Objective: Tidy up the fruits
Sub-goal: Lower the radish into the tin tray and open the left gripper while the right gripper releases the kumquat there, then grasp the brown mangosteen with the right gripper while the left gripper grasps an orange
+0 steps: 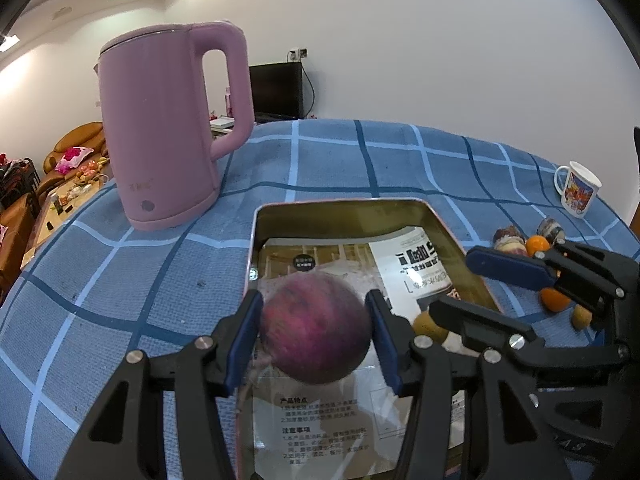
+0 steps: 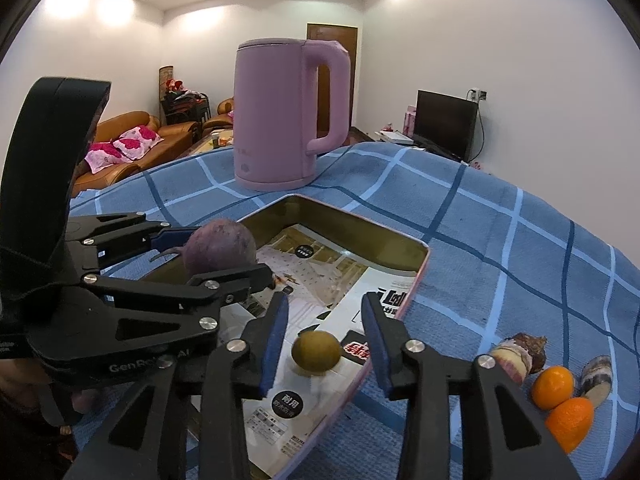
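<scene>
The tablecloth (image 1: pixel 120 272) was a woven blue checked cloth, matt and slightly coarse. The tin tray (image 2: pixel 360 226) had brassy metal walls with a dull sheen, lined with glossy printed paper (image 1: pixel 320 440). The kettle (image 1: pixel 160 128) was smooth pink plastic, satin in finish. The mug (image 1: pixel 578 188) looked like glazed ceramic. The purple fruit (image 1: pixel 316 328) had a matt, faintly rough skin.

The printed paper sheet (image 1: pixel 320 440) lining the shallow metal tray (image 1: pixel 344 210) carried Chinese headings — "产品特点" and "注意事项". In the right wrist view, a black round badge (image 2: pixel 287 397) on it read "耐用", and the black left gripper (image 2: pixel 224 276) bore a partly hidden "GenRo… AI" mark.
</scene>
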Demonstrator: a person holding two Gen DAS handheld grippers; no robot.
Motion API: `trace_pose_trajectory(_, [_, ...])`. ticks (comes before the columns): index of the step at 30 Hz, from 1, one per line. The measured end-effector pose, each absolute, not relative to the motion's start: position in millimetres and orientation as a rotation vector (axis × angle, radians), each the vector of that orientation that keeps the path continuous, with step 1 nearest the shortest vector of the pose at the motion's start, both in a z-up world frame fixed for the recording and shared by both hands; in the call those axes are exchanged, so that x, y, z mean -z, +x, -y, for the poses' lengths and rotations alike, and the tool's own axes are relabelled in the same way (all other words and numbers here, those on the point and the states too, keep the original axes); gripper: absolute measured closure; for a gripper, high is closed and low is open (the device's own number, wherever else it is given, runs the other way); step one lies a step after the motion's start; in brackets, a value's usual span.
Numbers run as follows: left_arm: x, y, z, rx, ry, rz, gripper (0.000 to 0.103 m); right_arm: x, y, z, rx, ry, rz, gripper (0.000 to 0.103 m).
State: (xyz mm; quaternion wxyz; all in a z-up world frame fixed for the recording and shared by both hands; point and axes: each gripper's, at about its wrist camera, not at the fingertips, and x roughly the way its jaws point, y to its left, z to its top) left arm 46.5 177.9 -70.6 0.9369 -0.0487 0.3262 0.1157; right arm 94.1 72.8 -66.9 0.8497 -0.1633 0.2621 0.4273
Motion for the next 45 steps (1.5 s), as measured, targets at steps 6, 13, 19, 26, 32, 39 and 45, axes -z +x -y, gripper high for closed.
trace_pose_trajectory(6, [67,40,-180,-0.241,-0.137,-0.638,0.037,64,95,-64,-0.861,-0.31,-0.529,0.044])
trace_pose_trajectory(13, [59,31,-170,-0.28,-0.104,-0.59,0.001,60,94,-43,-0.818,-0.295,-0.503,0.034])
trace_pose_trajectory(19, [40,26,-141,-0.219,-0.066,-0.556,0.001,52,92,11,-0.715,-0.234,-0.516,0.034])
trace_pose_trajectory(26, [33,31,-95,-0.126,-0.032,-0.554,0.001,49,96,106,-0.492,-0.098,-0.547,0.034])
trace_pose_trajectory(32, [41,44,-43,-0.056,0.057,-0.593,0.001,60,105,153,-0.381,-0.027,-0.616,0.034])
trace_pose_trajectory(39, [50,60,-16,-0.002,0.09,-0.644,0.001,84,115,153,-0.409,-0.049,-0.738,0.034])
trace_pose_trajectory(45, [60,79,-4,0.037,0.073,-0.706,0.01,96,121,150,-0.445,-0.06,-0.837,0.043])
